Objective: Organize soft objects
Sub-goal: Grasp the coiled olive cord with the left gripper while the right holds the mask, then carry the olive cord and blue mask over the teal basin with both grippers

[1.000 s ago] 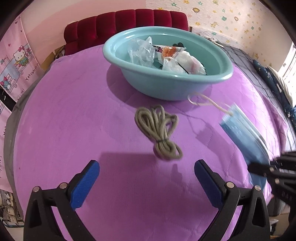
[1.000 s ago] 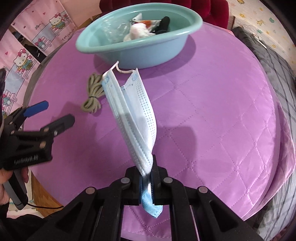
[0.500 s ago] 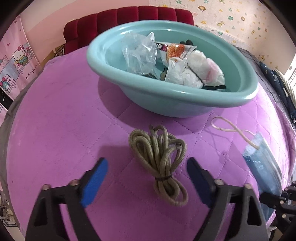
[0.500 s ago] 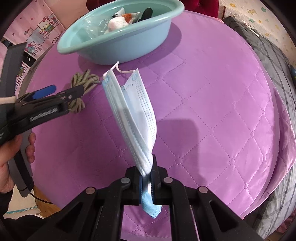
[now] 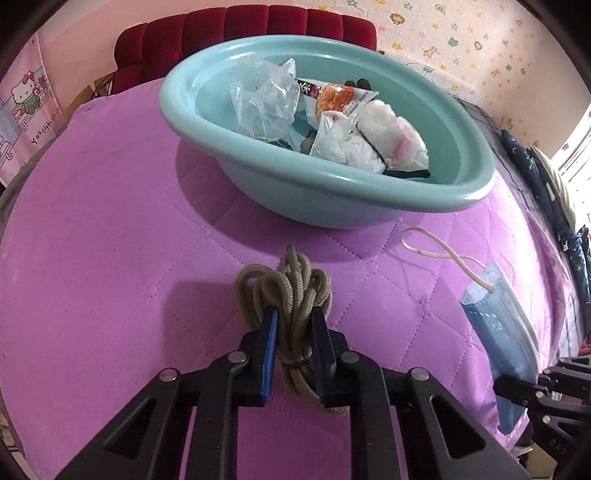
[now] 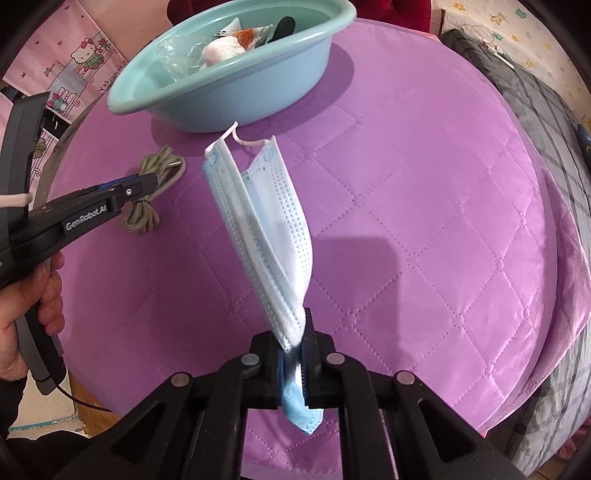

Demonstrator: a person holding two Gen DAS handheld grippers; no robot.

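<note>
The lower end of the coiled rope (image 5: 291, 325) is hidden behind the left gripper (image 5: 293, 332), whose blue-padded jaws are closed around the bundle's tied middle; only the loops fanning out ahead of the fingers show clearly. In the right wrist view the same rope lies on the purple quilt (image 6: 424, 206) toward its left edge, partly covered by the left gripper's arm. The right gripper (image 6: 293, 354) has its jaws pinched tight on one end of a folded blue face mask (image 6: 266, 229), which stands up from the fingers with its ear loop at the top; the clamped tip pokes out below the pads. The teal basin (image 5: 332, 199) sits toward the far edge of the quilt, just beyond the rope, its far rim close to the red headboard (image 5: 240, 33). Inside it, crumpled clear bags and a snack packet overlap, so what lies beneath them cannot be made out. The quilt's right half, from the basin to the near edge, is bare quilting.
</note>
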